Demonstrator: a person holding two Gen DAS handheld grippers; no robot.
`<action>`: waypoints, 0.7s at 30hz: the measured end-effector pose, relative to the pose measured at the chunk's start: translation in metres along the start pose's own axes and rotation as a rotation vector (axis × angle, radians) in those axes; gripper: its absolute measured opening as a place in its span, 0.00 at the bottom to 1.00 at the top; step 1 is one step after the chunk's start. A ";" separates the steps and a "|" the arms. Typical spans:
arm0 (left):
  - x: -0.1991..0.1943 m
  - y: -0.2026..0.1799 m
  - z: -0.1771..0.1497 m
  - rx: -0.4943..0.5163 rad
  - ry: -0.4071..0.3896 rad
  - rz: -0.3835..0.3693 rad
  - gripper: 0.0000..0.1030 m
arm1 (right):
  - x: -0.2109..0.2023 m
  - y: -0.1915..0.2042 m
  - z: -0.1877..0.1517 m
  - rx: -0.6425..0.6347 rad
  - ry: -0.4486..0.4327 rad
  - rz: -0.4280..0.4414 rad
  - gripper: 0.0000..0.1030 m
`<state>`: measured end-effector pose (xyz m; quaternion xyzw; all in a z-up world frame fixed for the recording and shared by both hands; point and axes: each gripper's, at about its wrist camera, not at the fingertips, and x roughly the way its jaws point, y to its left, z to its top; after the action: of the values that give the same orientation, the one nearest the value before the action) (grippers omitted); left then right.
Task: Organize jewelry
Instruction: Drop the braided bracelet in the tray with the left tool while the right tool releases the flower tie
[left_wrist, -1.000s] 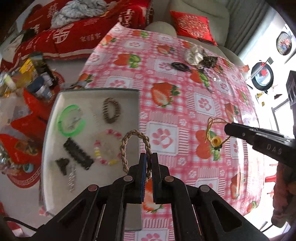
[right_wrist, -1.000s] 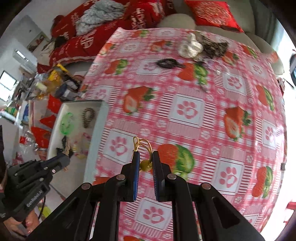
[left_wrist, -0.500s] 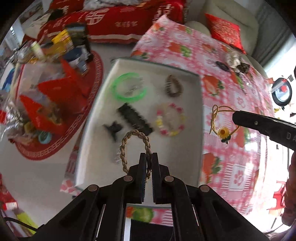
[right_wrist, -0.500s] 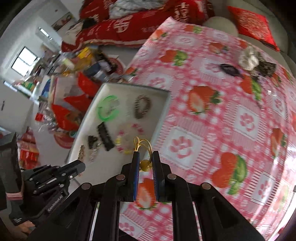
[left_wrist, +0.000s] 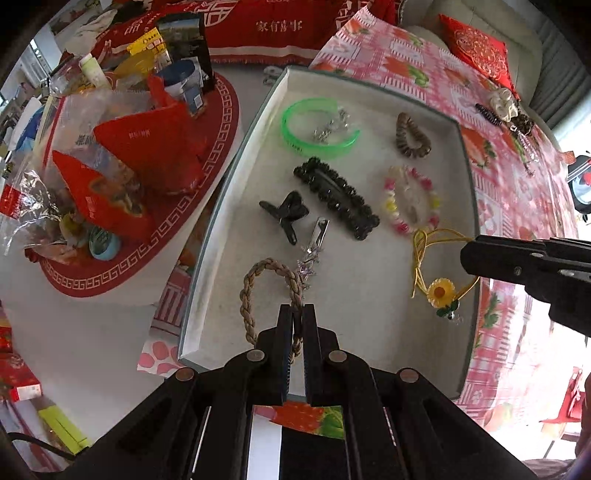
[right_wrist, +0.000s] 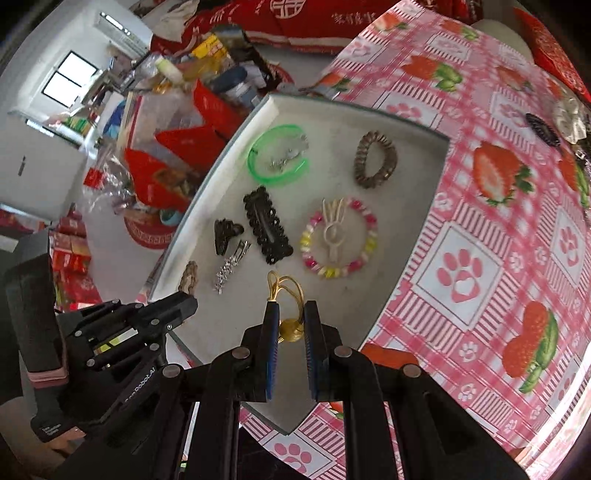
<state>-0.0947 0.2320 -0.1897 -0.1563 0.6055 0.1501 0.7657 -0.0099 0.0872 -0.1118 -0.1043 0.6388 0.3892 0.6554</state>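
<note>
A grey tray (left_wrist: 221, 206) (right_wrist: 413, 236) lies on the strawberry tablecloth and holds several pieces. My left gripper (left_wrist: 297, 314) is shut on a tan braided loop (left_wrist: 255, 291), held over the tray's near left part; its tip shows in the right wrist view (right_wrist: 190, 273). My right gripper (right_wrist: 290, 317) is shut on a yellow cord hair tie with a sunflower (left_wrist: 439, 291) (right_wrist: 290, 295), held over the tray's near right part. In the tray lie a green bangle (left_wrist: 314, 127), a brown spiral tie (left_wrist: 412, 136), a black clip (left_wrist: 336, 195) and a pink-yellow bead bracelet (left_wrist: 410, 199).
More hair pieces (left_wrist: 502, 107) lie at the table's far end near a red cushion (left_wrist: 476, 44). Left of the table, a low round stand (left_wrist: 122, 173) carries red bags, bottles and boxes. The tablecloth (right_wrist: 498, 229) stretches to the right of the tray.
Both grippers have moved left from over the tablecloth to over the tray, each still holding its piece, and have come lower and closer to it.
</note>
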 end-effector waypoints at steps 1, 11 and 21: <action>0.002 0.000 0.000 0.001 0.005 -0.001 0.11 | 0.004 0.000 0.000 -0.003 0.010 -0.004 0.14; 0.016 -0.010 0.000 0.065 0.017 0.048 0.11 | 0.036 -0.005 0.000 -0.010 0.068 -0.048 0.14; 0.022 -0.016 -0.001 0.089 0.039 0.081 0.11 | 0.055 -0.007 0.004 -0.013 0.098 -0.069 0.15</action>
<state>-0.0840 0.2176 -0.2101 -0.1005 0.6321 0.1510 0.7533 -0.0090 0.1051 -0.1642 -0.1495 0.6634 0.3650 0.6358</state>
